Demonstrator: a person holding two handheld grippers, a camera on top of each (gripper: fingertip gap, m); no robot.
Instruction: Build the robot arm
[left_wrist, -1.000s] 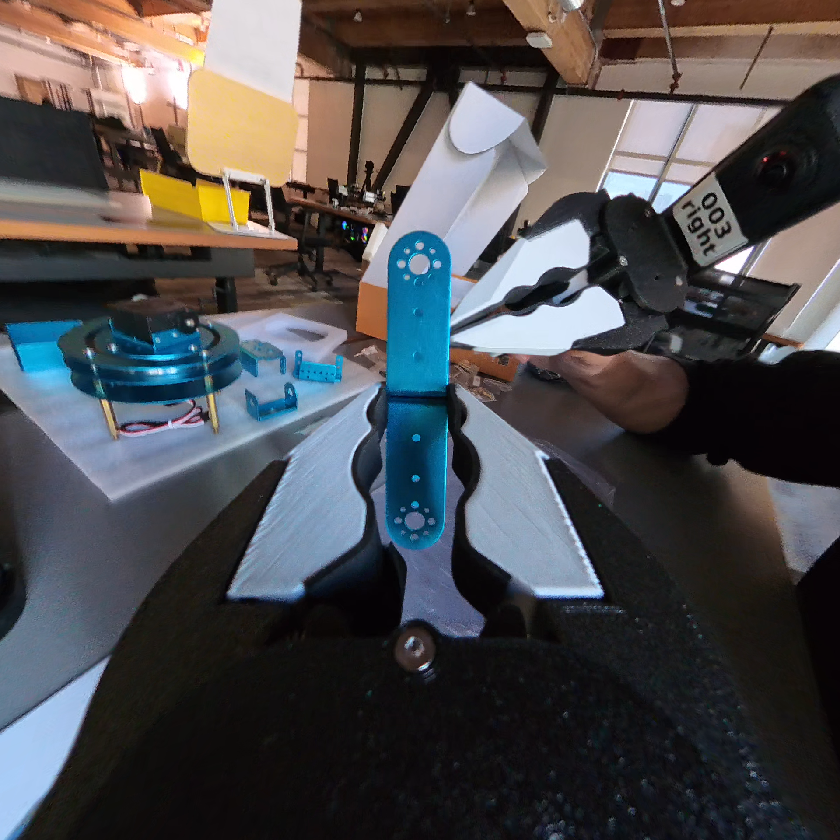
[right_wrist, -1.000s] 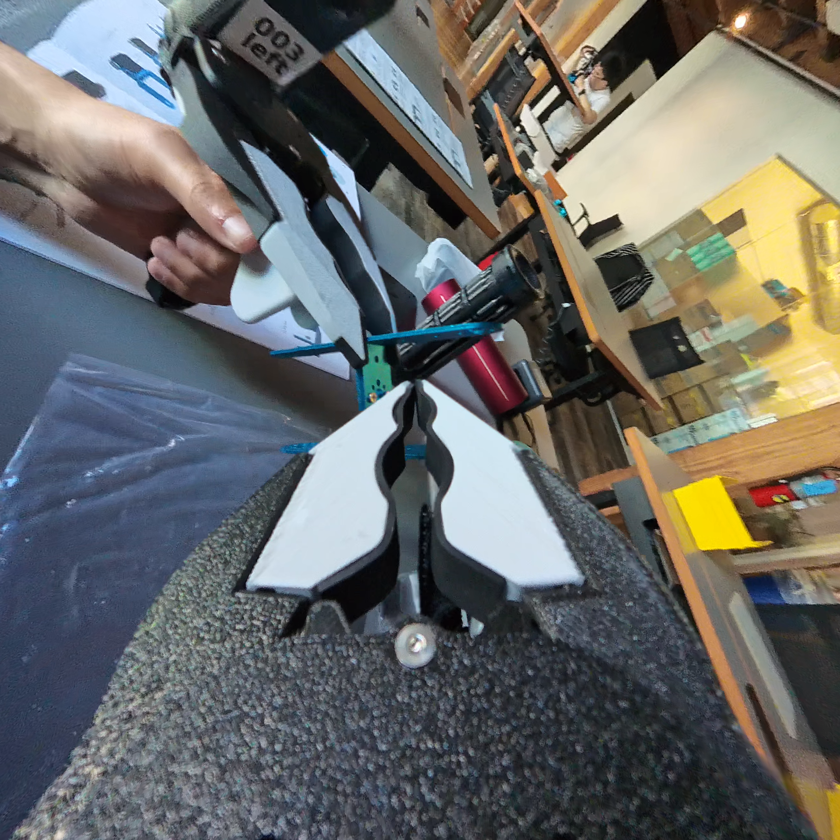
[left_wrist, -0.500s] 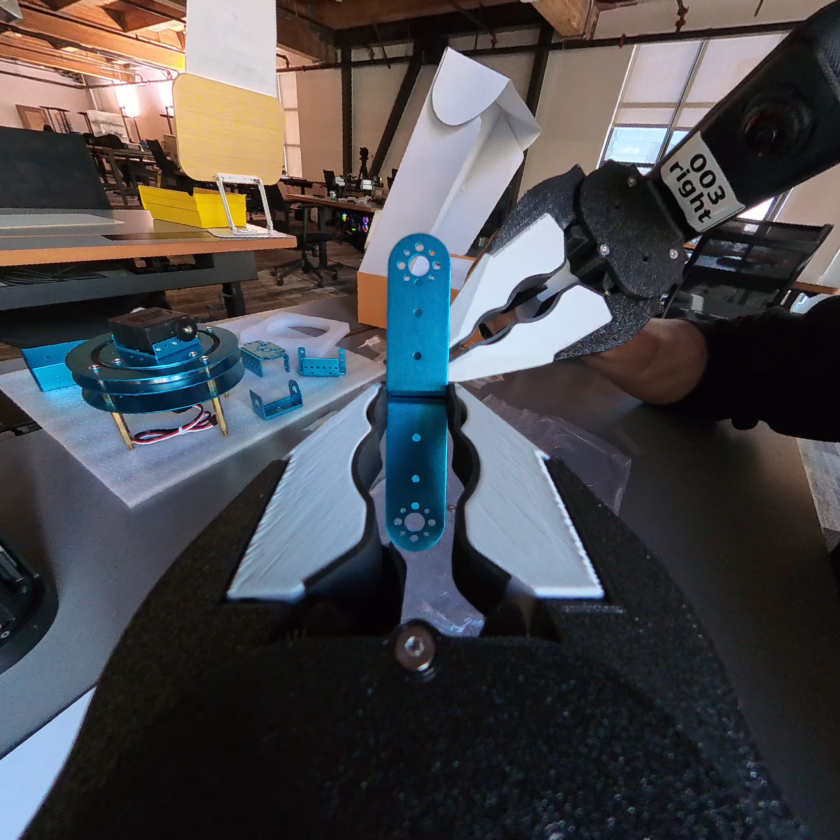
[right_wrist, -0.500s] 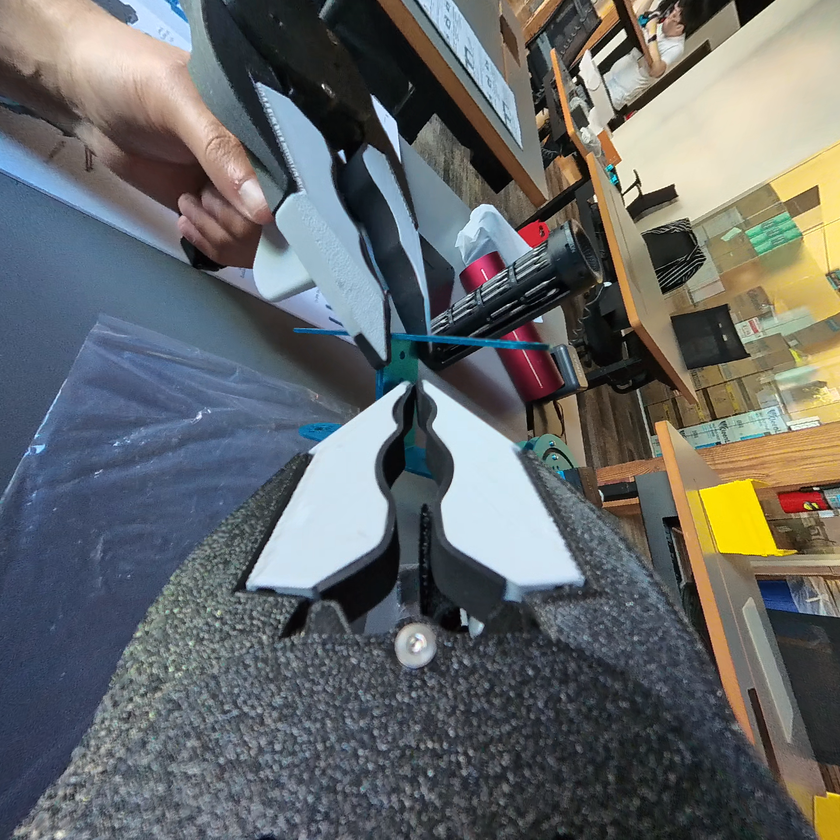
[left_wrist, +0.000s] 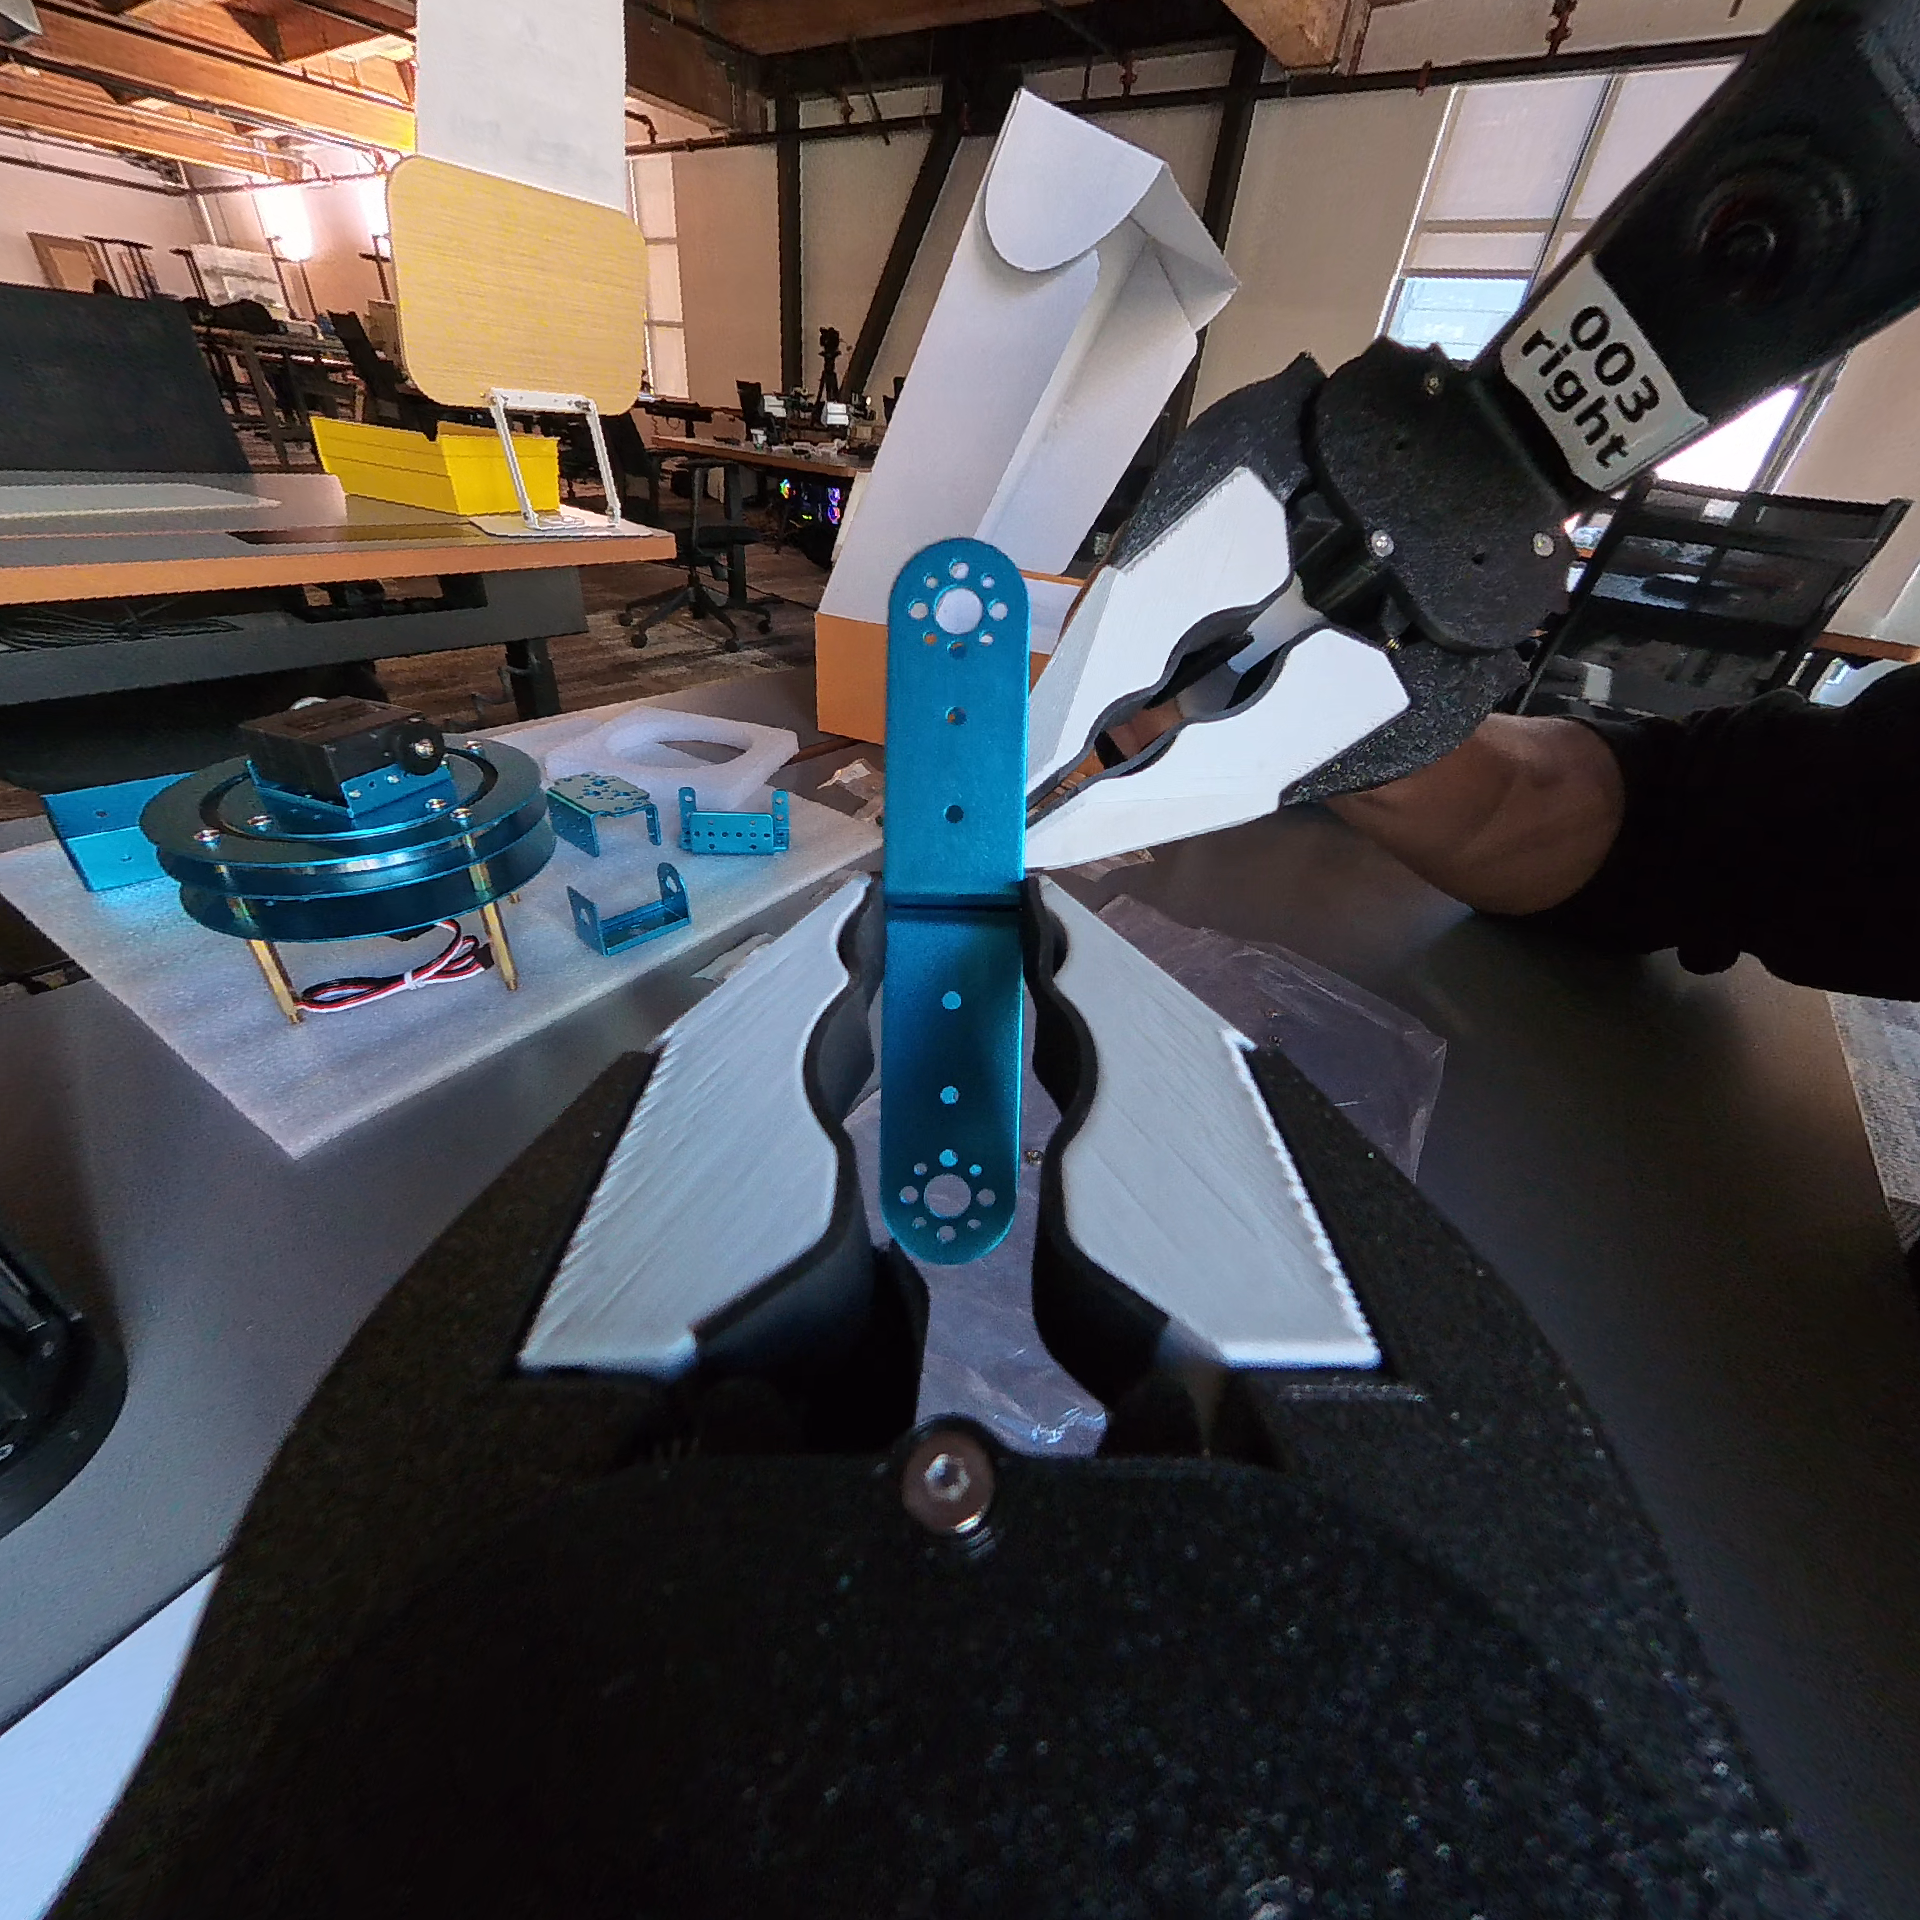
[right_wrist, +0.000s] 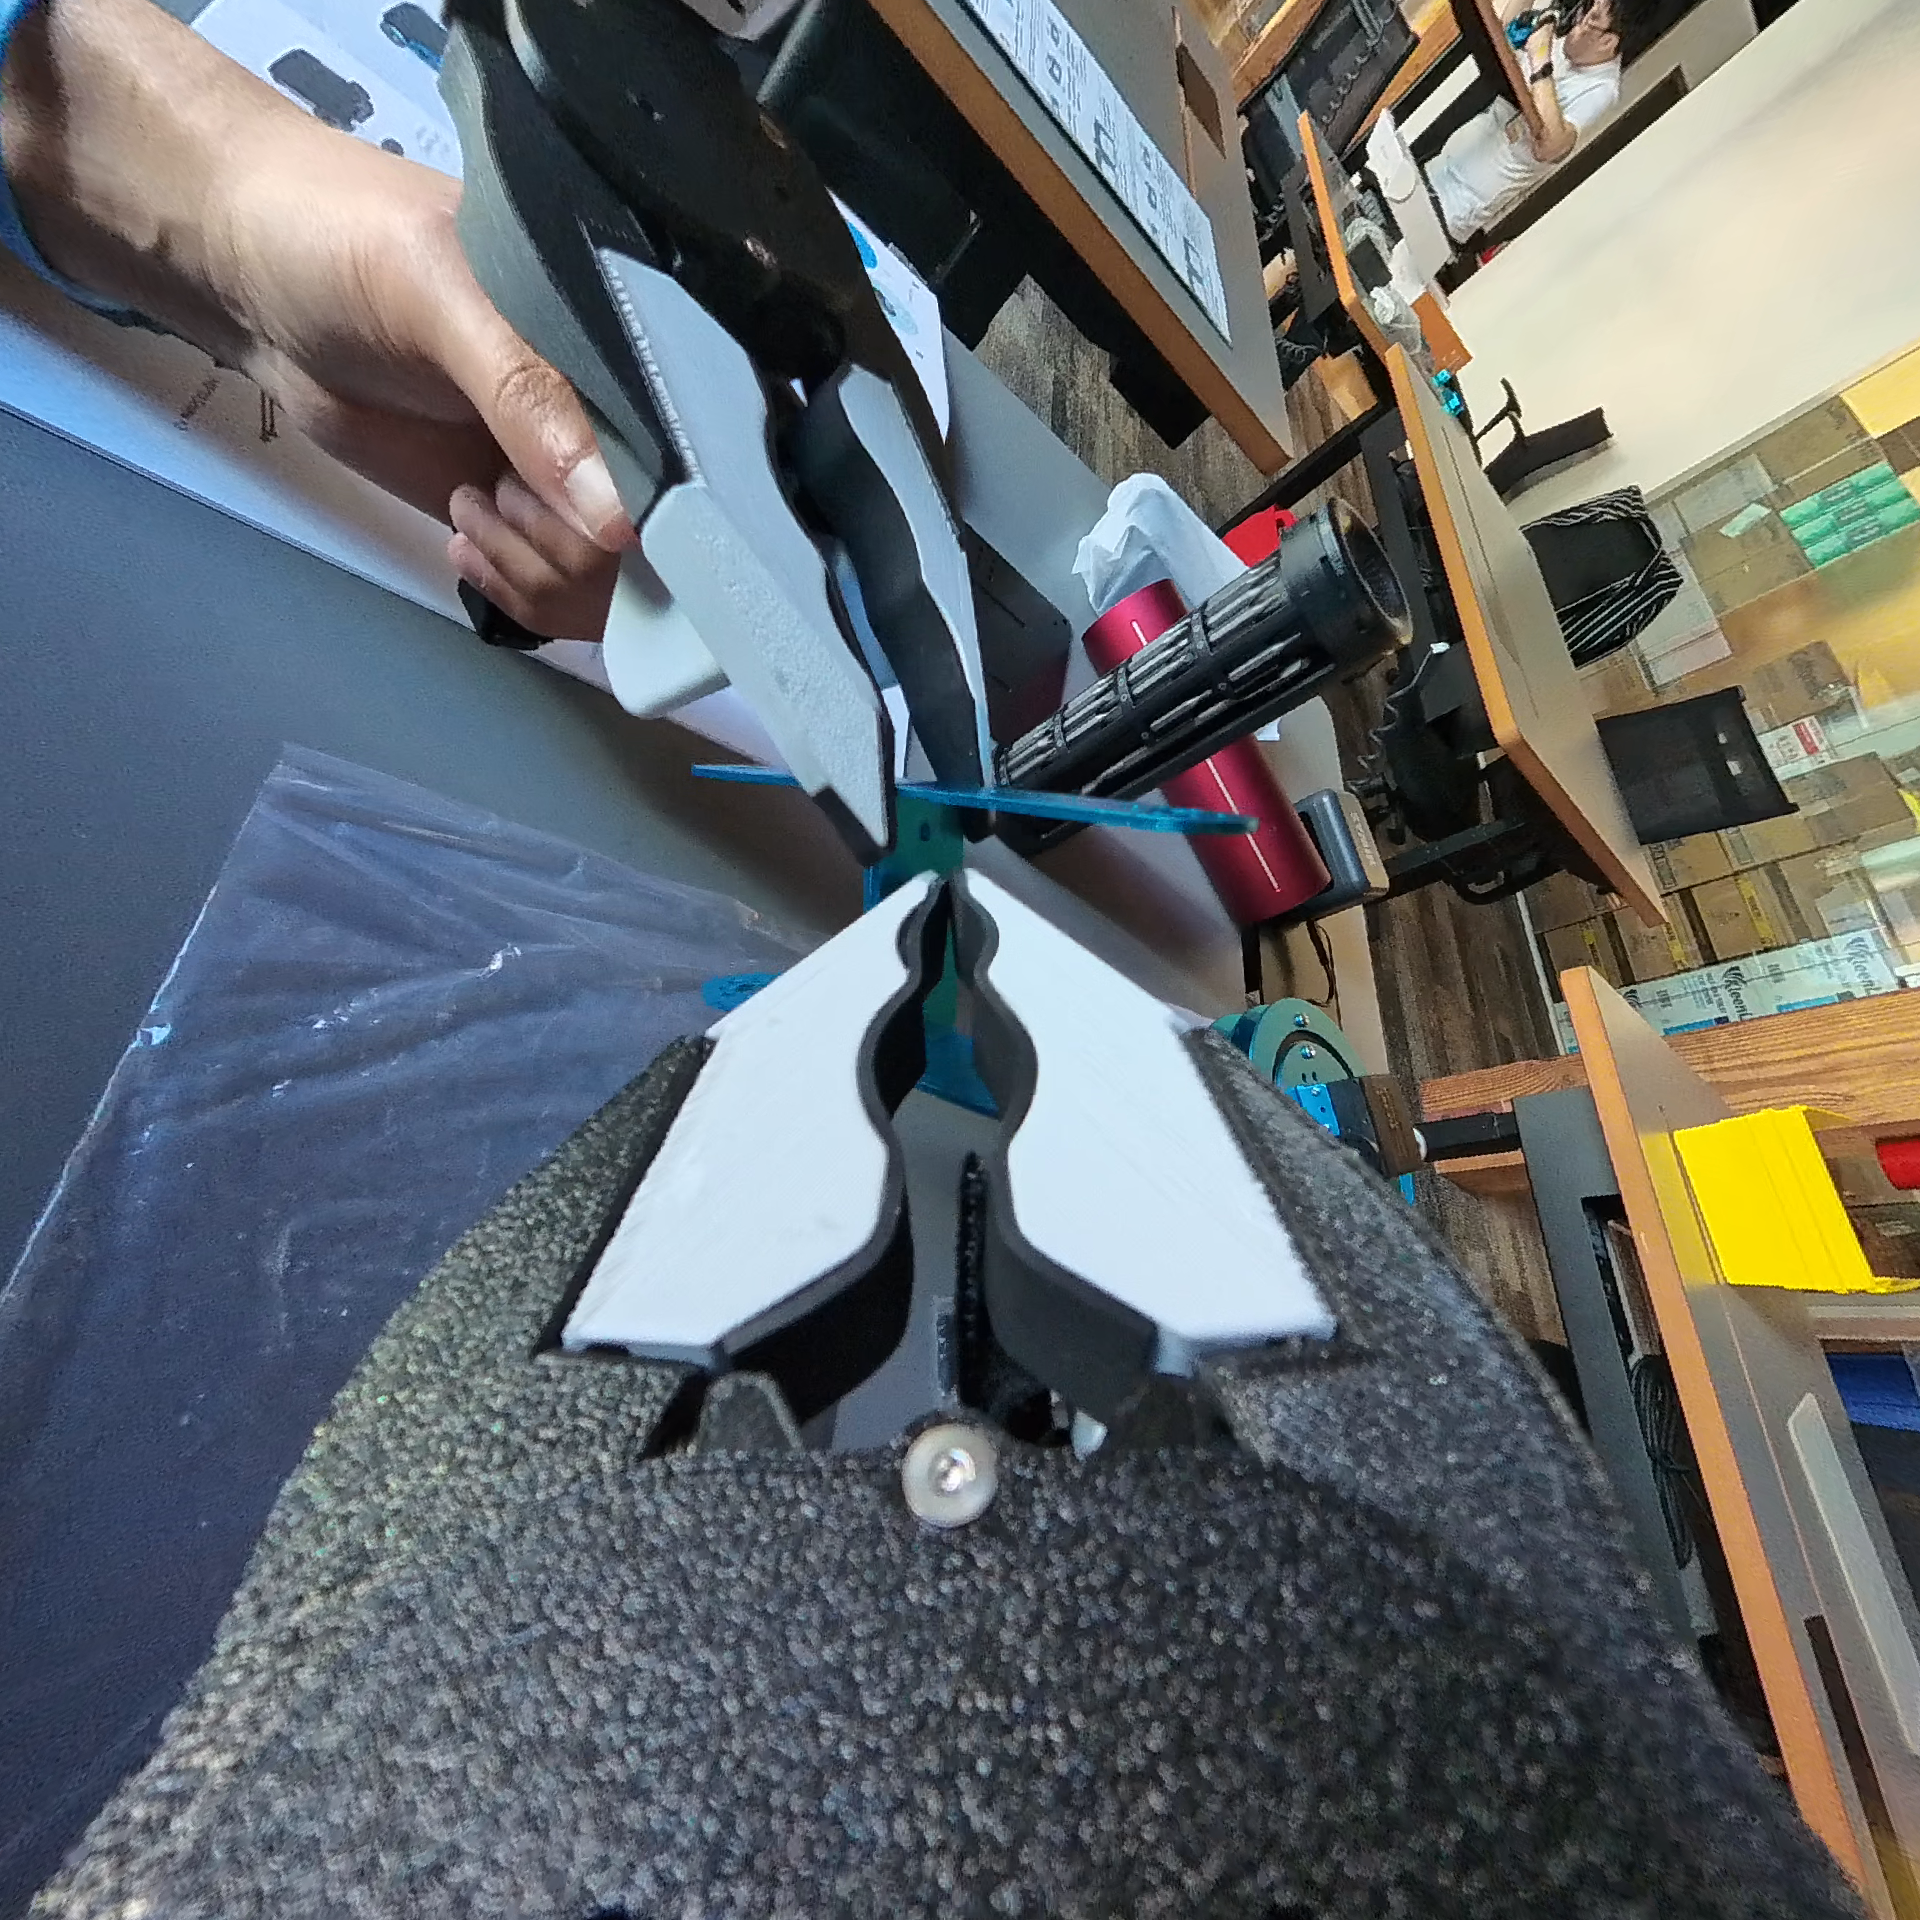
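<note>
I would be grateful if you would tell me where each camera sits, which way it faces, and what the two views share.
Left wrist view: sits on the left gripper, looking forward over a grey table into the workshop; its own fingers clamp a blue perforated metal bracket, with the right gripper and a dark sleeve at right.
Right wrist view: sits on the right gripper, rolled sideways, facing the left gripper, a bare hand and a clear plastic bag.
Shared: bracket, both grippers, bag.

Left gripper (left_wrist: 951, 904) clamps bracket (left_wrist: 954, 790); right gripper (left_wrist: 1034, 821) touching at right; round base (left_wrist: 343, 831) on foam sheet (left_wrist: 208, 1029) far left.
</note>
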